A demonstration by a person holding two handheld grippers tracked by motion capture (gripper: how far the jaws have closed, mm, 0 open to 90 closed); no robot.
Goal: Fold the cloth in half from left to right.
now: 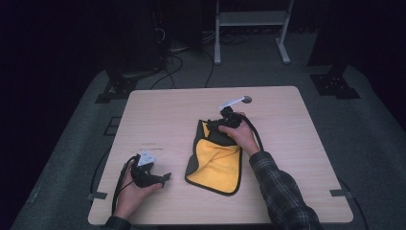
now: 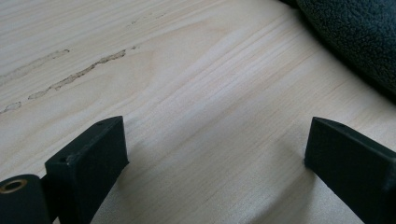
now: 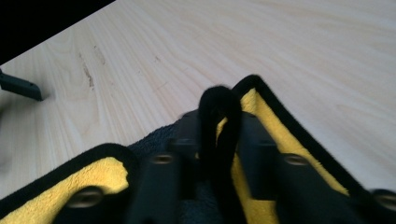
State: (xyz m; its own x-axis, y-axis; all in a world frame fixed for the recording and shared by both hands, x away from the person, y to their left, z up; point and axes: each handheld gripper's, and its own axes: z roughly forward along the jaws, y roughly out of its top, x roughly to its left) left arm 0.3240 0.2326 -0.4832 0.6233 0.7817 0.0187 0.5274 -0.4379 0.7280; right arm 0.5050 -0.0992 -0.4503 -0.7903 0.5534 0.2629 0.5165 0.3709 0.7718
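Pinching the black-trimmed edge of the yellow cloth mid-tabletop to fold it, the right gripper clamped it, while the left gripper rested spread wide near the front-left corner.

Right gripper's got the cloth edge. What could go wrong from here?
The right gripper is pinching just a narrow fold of the cloth's black trim, so it might slip out when lifted. The left gripper sits open on the table, apart from the cloth, so nothing anchors it; it could drag or bunch.
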